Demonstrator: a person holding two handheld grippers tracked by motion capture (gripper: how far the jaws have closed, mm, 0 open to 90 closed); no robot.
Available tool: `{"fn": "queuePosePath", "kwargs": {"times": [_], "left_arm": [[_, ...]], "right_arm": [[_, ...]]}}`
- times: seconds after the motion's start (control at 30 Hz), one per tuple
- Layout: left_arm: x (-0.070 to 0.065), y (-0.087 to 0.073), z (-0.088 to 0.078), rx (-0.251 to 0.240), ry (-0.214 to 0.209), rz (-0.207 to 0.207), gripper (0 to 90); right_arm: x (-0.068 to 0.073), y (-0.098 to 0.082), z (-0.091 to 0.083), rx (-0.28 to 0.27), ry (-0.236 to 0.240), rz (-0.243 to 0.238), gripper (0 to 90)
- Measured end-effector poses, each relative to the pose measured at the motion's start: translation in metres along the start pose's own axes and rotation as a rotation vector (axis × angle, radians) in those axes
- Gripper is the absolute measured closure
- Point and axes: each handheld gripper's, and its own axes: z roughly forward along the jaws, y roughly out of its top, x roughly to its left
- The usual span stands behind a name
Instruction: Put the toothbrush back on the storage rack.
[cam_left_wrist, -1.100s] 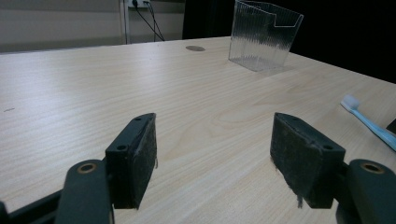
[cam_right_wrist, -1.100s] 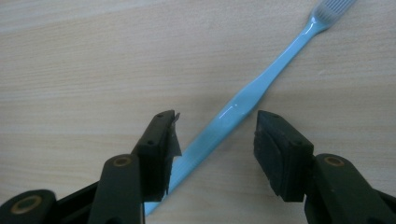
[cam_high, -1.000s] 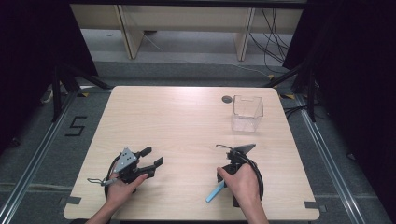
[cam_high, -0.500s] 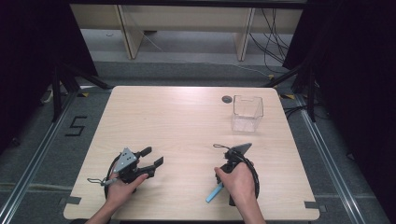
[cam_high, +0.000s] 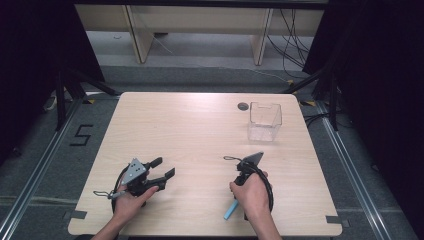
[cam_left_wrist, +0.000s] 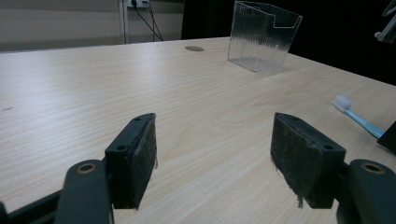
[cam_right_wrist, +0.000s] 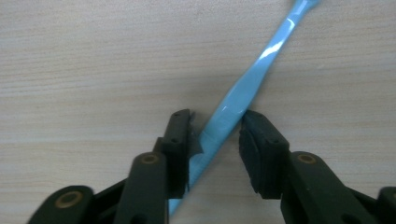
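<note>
A light blue toothbrush (cam_high: 229, 211) lies on the wooden table (cam_high: 190, 130) near its front edge, under the person's right hand. In the right gripper view the right gripper (cam_right_wrist: 215, 135) points down at the table, its two pads pressing the toothbrush (cam_right_wrist: 243, 88) handle from both sides. From above, the right gripper (cam_high: 246, 172) is partly covered by the hand. The left gripper (cam_high: 164, 167) rests at the front left, open, with nothing between its pads (cam_left_wrist: 135, 158). Its view shows the white brush head of the toothbrush (cam_left_wrist: 357, 119) off to the right.
A clear ribbed plastic container (cam_high: 265, 121) stands empty at the back right of the table, also in the left gripper view (cam_left_wrist: 262, 35). A small dark round spot (cam_high: 243, 106) lies just left of it. Dark drapes, shelving and cables surround the table.
The right hand and its gripper have shifted slightly left over the toothbrush. The left gripper and the toothbrush have stayed where they were.
</note>
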Motion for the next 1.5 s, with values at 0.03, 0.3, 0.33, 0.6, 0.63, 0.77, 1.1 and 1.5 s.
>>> {"fn": "queuePosePath", "kwargs": {"times": [0.03, 0.3, 0.33, 0.6, 0.63, 0.77, 1.1, 1.5], "left_arm": [[0.0, 0.0, 0.0, -0.001, 0.0, 0.0, 31.0], [0.0, 0.0, 0.0, 0.001, -0.002, 0.0, 30.9], [0.0, 0.0, 0.0, 0.002, -0.001, 0.0, 30.9], [0.0, 0.0, 0.0, 0.0, -0.002, 0.0, 31.0], [0.0, 0.0, 0.0, 0.001, -0.002, 0.0, 31.0], [-0.001, 0.0, 0.0, -0.001, -0.002, 0.0, 31.0], [-0.001, 0.0, 0.0, 0.001, -0.002, 0.0, 31.0], [-0.001, 0.0, 0.0, -0.003, -0.001, -0.007, 31.0]], "right_arm": [[0.0, 0.0, 0.0, -0.001, -0.005, -0.01, 68.0], [-0.006, 0.001, 0.0, 0.014, -0.024, -0.1, 77.3], [-0.008, 0.002, 0.0, 0.018, -0.032, -0.121, 78.5], [-0.008, 0.002, -0.002, 0.041, -0.017, -0.191, 79.0], [-0.008, 0.002, -0.001, 0.036, -0.03, -0.205, 79.1], [-0.009, 0.002, -0.001, 0.031, -0.029, -0.232, 79.5], [-0.019, -0.002, -0.013, -0.044, -0.002, -0.263, 79.6], [-0.03, -0.008, -0.026, -0.156, 0.044, -0.314, 79.5]]}}
